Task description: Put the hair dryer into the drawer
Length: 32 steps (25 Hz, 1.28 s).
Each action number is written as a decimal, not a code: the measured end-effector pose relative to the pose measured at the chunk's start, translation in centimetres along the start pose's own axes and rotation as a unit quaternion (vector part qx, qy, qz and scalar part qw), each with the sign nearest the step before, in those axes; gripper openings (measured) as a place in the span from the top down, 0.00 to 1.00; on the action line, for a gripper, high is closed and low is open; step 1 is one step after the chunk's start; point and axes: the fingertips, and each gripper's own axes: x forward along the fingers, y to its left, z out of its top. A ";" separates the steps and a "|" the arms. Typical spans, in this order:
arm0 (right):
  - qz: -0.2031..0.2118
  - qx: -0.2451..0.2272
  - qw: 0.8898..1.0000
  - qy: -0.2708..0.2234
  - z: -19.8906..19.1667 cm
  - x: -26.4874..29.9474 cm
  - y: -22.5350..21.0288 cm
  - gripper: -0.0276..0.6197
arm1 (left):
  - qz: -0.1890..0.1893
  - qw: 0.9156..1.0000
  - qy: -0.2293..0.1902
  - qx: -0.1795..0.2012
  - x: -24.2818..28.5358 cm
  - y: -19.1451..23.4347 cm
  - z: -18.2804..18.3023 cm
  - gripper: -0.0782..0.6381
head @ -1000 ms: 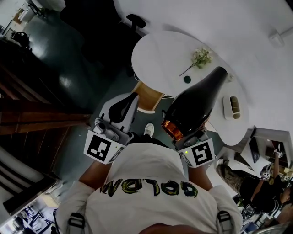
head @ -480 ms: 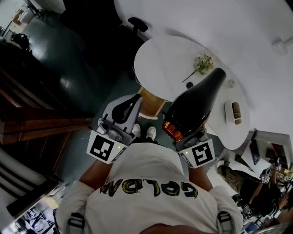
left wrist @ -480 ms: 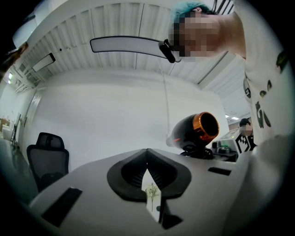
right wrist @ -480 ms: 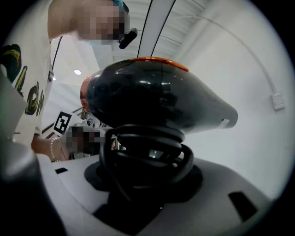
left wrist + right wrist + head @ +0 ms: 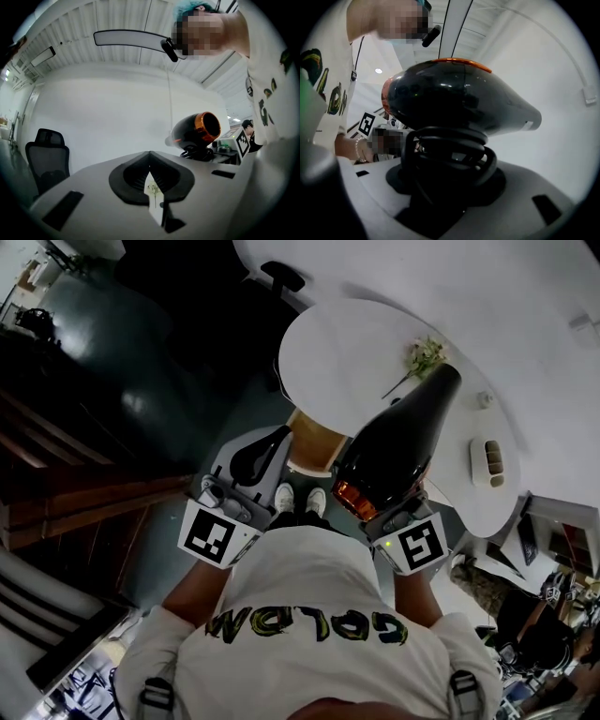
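The hair dryer [image 5: 398, 451] is black and glossy with an orange ring at its rear end. It is carried in the air, nozzle pointing away toward the round table. My right gripper [image 5: 380, 512] is shut on its handle, where the black cord [image 5: 450, 152] is coiled; the body [image 5: 459, 101] fills the right gripper view. My left gripper [image 5: 272, 442] is beside it to the left, shut with its pads [image 5: 129, 173] meeting at the tips and nothing between them. The left gripper view shows the dryer [image 5: 197, 131] on its right.
A round white table [image 5: 347, 352] ahead carries a flower sprig [image 5: 422, 357] and a small white holder [image 5: 492, 460]. A wooden stool [image 5: 314, 442] stands at its near edge, above the person's shoes [image 5: 300, 498]. Dark wooden furniture [image 5: 75, 493] runs along the left; an office chair [image 5: 281, 277] stands beyond.
The person has stepped forward, the shoes now showing side by side. Both grippers and the dryer have drifted slightly toward the round table. Neither grip has changed.
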 end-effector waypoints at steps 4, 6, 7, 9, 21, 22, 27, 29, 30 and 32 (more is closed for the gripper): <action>0.004 0.008 1.000 0.007 -1.4 0.4 0.1 0.56 | -0.004 1.000 0.023 -0.013 0.0 0.4 -2.1 0.88; 0.008 0.018 1.000 0.015 -2.6 0.6 0.3 0.56 | -0.005 0.999 0.032 -0.015 0.1 0.7 -3.3 0.88; 0.012 0.023 0.999 0.023 -3.3 0.8 0.4 0.56 | -0.005 0.999 0.034 -0.016 0.1 0.9 -3.9 0.88; 0.021 0.034 0.998 0.041 -4.7 0.9 1.0 0.56 | -0.007 0.999 0.042 -0.020 -0.1 1.1 -5.0 0.88; 0.074 0.067 0.988 0.121 -12.6 1.8 2.9 0.56 | -0.011 0.994 0.095 -0.060 -0.3 2.3 -12.4 0.88; 0.080 0.071 0.986 0.128 -13.3 1.9 3.1 0.56 | -0.012 0.993 0.100 -0.062 -0.4 2.4 -13.0 0.88; 0.113 0.089 0.976 0.162 -17.1 1.8 3.9 0.56 | -0.015 0.989 0.127 -0.074 -0.5 2.5 -16.3 0.88; 0.126 0.091 0.973 0.171 -18.4 1.8 4.3 0.56 | -0.016 0.988 0.134 -0.077 -0.6 2.5 -17.4 0.88; 0.132 0.092 0.971 0.175 -19.0 1.8 4.5 0.56 | -0.018 0.987 0.139 -0.079 -0.6 2.4 -17.9 0.88; 0.143 0.096 0.967 0.188 -20.3 1.8 5.1 0.56 | -0.022 0.986 0.147 -0.081 -0.8 2.3 -19.0 0.88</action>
